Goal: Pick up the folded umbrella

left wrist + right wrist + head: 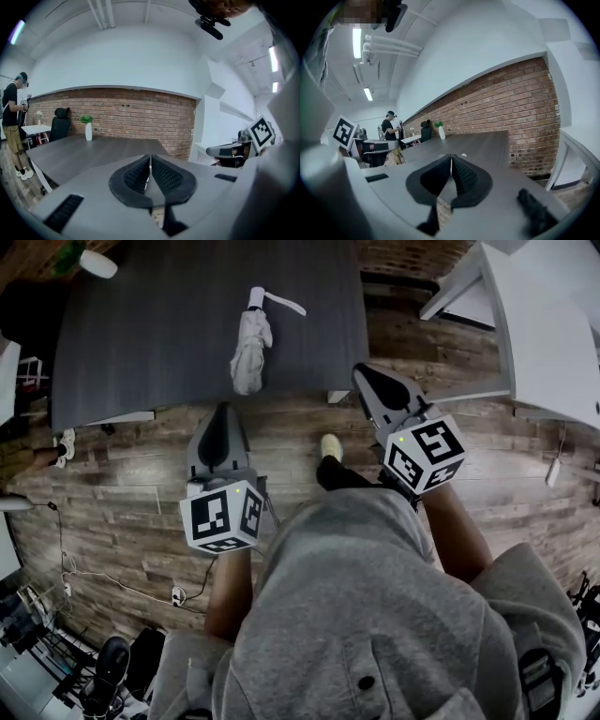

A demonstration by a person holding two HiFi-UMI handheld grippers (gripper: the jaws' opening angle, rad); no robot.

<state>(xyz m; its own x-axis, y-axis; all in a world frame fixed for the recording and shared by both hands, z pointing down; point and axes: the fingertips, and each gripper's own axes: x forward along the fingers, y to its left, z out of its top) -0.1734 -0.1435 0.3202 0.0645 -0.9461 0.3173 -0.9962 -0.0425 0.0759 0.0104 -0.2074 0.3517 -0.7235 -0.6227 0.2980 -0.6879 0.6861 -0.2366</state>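
The folded umbrella (pixel 251 352) is pale grey and lies lengthwise on the dark grey table (pixel 141 334), with its handle and strap at the far end. Both grippers hover over the wooden floor, short of the table's near edge. My left gripper (pixel 223 411) is shut and empty, pointing at the table just below the umbrella. To the right of the umbrella, my right gripper (pixel 362 373) is shut and empty near the table's right front corner. The left gripper view shows shut jaws (pixel 150 157) over the tabletop. In the right gripper view (pixel 451 157) the jaws also meet.
A white vase with a plant (pixel 88 131) stands at the table's far left. Beyond the table are a person (pixel 13 123) and a black chair (pixel 61 125). A white table (pixel 539 329) stands to the right. Cables (pixel 70 568) lie on the floor at left.
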